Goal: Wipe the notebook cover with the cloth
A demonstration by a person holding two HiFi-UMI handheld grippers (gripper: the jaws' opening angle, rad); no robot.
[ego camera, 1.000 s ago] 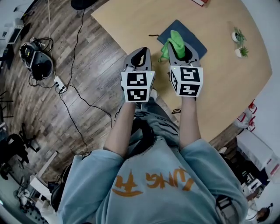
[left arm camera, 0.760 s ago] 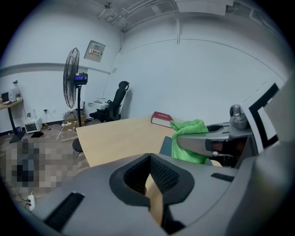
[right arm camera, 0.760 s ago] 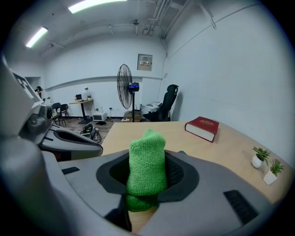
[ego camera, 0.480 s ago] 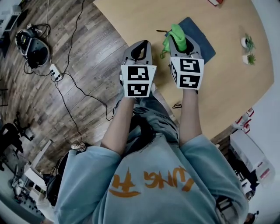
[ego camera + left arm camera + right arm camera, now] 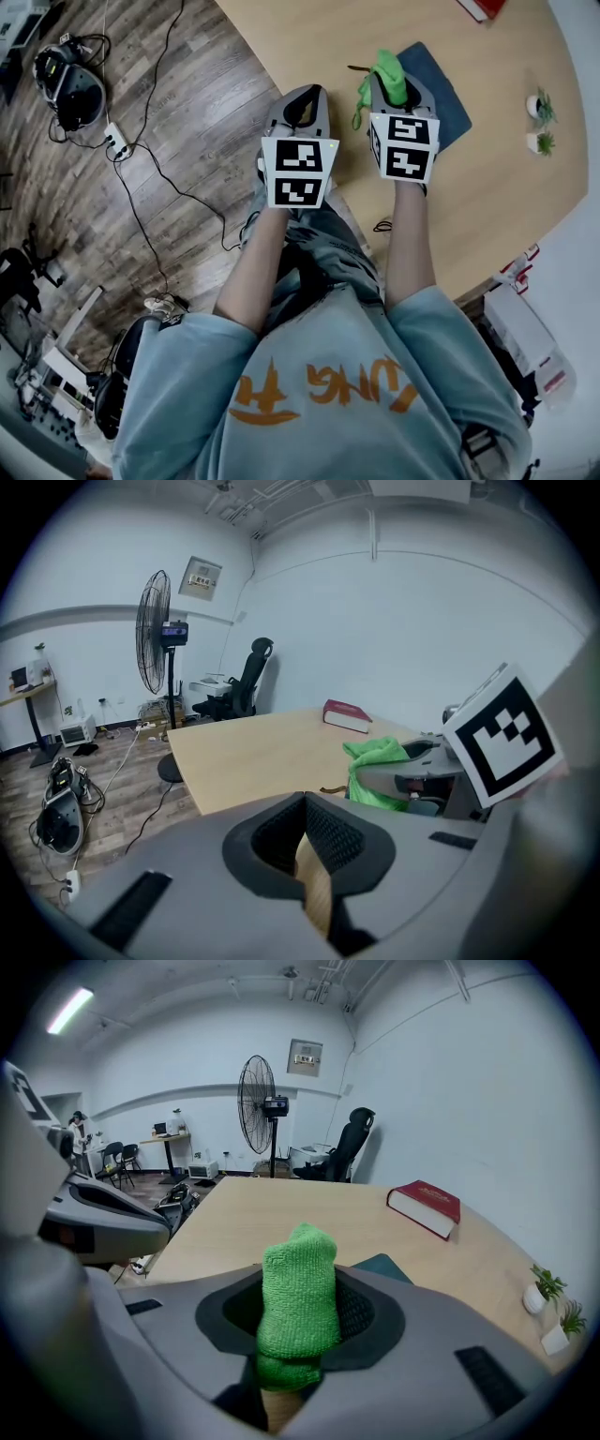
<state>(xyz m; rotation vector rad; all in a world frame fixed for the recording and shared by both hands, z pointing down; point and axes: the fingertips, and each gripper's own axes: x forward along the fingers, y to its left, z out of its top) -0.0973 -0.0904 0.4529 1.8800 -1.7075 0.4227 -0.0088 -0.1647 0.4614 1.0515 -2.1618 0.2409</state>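
Note:
A dark blue notebook (image 5: 448, 92) lies flat on the round wooden table (image 5: 487, 197). My right gripper (image 5: 390, 86) is shut on a green cloth (image 5: 386, 73), which sticks out past its jaws and hangs down on its left. It hovers over the notebook's near left corner; whether the cloth touches the cover I cannot tell. In the right gripper view the cloth (image 5: 298, 1288) fills the jaws and a corner of the notebook (image 5: 384, 1264) shows behind. My left gripper (image 5: 301, 97) is shut on nothing, level with the right one, at the table's edge.
A red book (image 5: 427, 1206) lies at the table's far side. Two small potted plants (image 5: 540, 122) stand near the right rim. A thin dark item (image 5: 359, 67) lies left of the notebook. Cables and a power strip (image 5: 114, 142) lie on the wood floor; a fan (image 5: 255, 1091) and an office chair (image 5: 349, 1143) stand beyond.
The head view has drifted, so the table sits higher and further right. Both grippers stay side by side; the right one, still holding the cloth, is now nearer the notebook's left corner.

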